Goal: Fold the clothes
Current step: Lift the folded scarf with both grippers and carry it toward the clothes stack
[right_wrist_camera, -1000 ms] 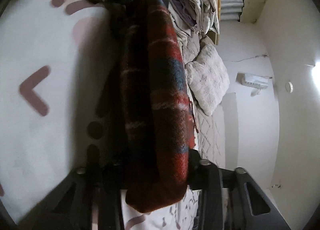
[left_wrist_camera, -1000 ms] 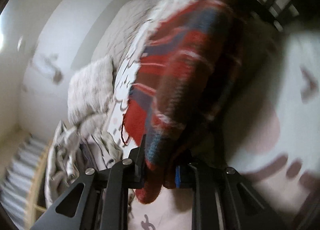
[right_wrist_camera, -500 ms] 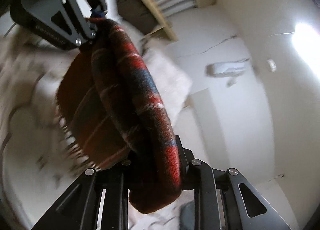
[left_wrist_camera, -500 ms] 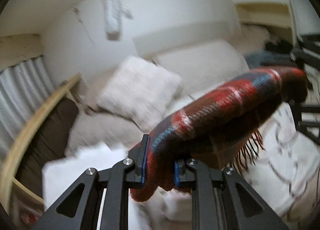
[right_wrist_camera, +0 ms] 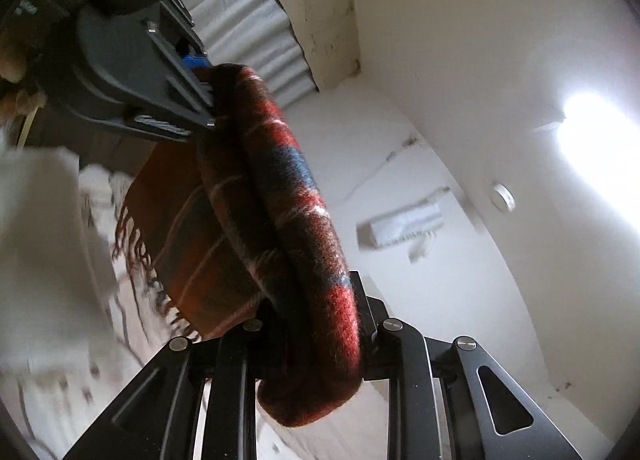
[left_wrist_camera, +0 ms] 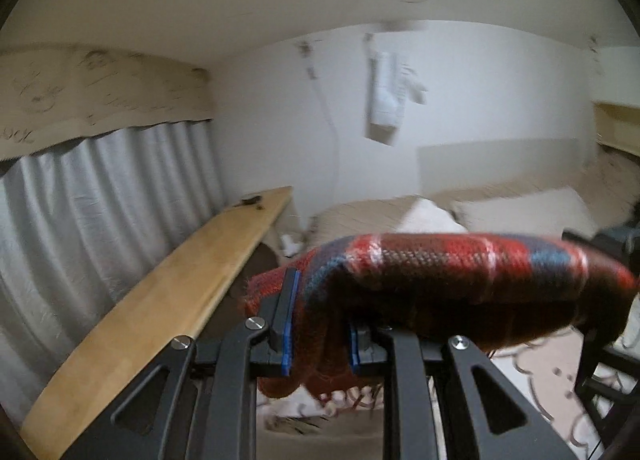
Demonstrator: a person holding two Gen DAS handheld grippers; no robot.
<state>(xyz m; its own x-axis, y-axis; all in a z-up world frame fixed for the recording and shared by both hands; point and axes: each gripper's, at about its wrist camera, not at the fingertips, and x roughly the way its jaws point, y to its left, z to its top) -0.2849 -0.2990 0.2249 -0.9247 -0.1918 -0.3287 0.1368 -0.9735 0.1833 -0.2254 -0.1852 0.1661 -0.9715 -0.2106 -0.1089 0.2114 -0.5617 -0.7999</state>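
Two hand-held grippers carry one red plaid scarf (left_wrist_camera: 460, 280) in the air above the bed (left_wrist_camera: 532, 372), each clamped on an end of its folded bundle.

In the left wrist view, going left to right: grey curtains (left_wrist_camera: 100, 211) hang at the far left under a beige pelmet, then a long wooden shelf (left_wrist_camera: 168, 312) runs away toward the back wall. The left hand-held gripper (left_wrist_camera: 318, 330) sits low in the middle, its blue-padded fingers (left_wrist_camera: 289, 320) pressed tight on the scarf, whose thick roll stretches off to the right and hides much of the bedding behind it. Above it a white wall unit (left_wrist_camera: 388, 99) hangs blurred, and pale pillows (left_wrist_camera: 520, 211) lie behind the roll.

In the right wrist view, a blurred white mass of bedding (right_wrist_camera: 44, 244) fills the left side. The other gripper's dark body blocks the upper left corner. The scarf arcs down from it, a fringed flap (right_wrist_camera: 136, 244) hanging loose beneath, into the right hand-held gripper (right_wrist_camera: 316, 334), which is closed on the roll. To the right are bare white wall, the wall unit (right_wrist_camera: 404, 223) and a bright light (right_wrist_camera: 592, 127).
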